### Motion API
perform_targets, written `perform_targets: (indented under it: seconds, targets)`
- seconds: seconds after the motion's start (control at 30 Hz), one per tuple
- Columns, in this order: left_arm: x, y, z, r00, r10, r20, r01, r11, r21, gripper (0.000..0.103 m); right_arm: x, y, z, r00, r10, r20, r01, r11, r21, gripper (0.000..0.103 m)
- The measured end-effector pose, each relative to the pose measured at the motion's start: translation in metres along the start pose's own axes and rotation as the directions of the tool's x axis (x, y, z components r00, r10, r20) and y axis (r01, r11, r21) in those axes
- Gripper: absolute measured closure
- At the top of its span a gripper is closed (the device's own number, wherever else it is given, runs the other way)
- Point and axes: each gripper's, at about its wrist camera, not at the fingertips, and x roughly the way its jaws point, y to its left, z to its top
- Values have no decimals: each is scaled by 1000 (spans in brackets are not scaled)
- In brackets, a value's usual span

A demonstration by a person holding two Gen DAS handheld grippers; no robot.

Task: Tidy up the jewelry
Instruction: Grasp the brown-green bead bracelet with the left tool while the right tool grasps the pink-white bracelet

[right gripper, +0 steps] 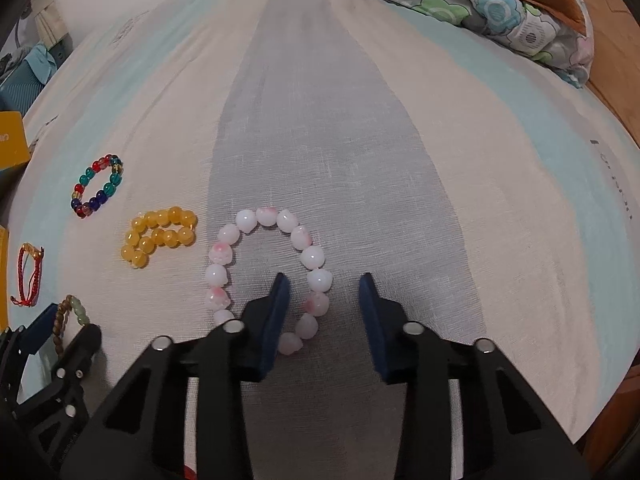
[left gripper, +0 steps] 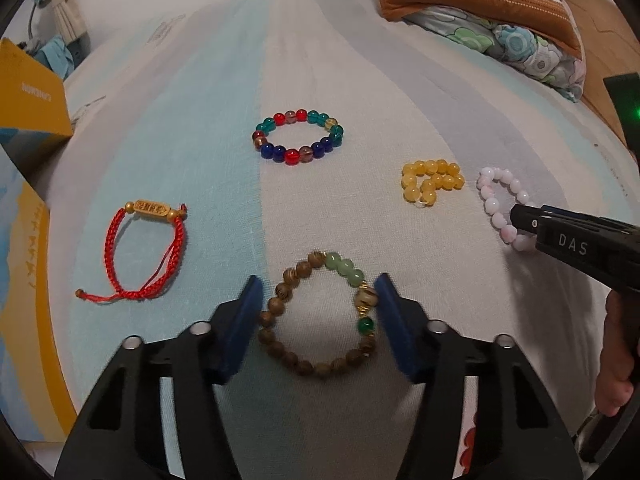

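Five bracelets lie on a striped bedsheet (left gripper: 360, 92). My left gripper (left gripper: 319, 280) straddles the wooden bead bracelet (left gripper: 280, 350), which has green beads at its top; both blue pads touch its sides. The red cord bracelet (left gripper: 140, 256), the multicolour glass bead bracelet (left gripper: 298, 136) and the yellow bead bracelet (left gripper: 432, 180) lie untouched. My right gripper (right gripper: 324, 280) stands over the pink-white bead bracelet (right gripper: 224, 256). One pad is inside the loop and one outside. The loop's right strand is between them, with a gap to the outer pad.
A yellow cardboard box (left gripper: 28, 100) stands at the left edge of the bed. Folded quilts and a striped orange pillow (left gripper: 480, 4) are piled at the far right. A hand (left gripper: 612, 360) holds the right gripper's handle at the right side.
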Motion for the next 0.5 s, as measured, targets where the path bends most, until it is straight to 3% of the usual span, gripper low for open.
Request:
perform_targets:
  seconds: [0.13,0.2,0.5]
  targets:
    - [-4,4,-1,1000,0,-14,0,1000,-4,71,0,-3,2,1000,7,0,-7,1000,8,88]
    - [-7,6,-2,1000,-3,-17,3,1000,-9,84,-3,-3,1,1000,16,6,-16,1000,17,91]
    - [-20,16,0,999,-34,0,34,999,-41,85,-33,-9,0,993,56,108,-60,997,39,91]
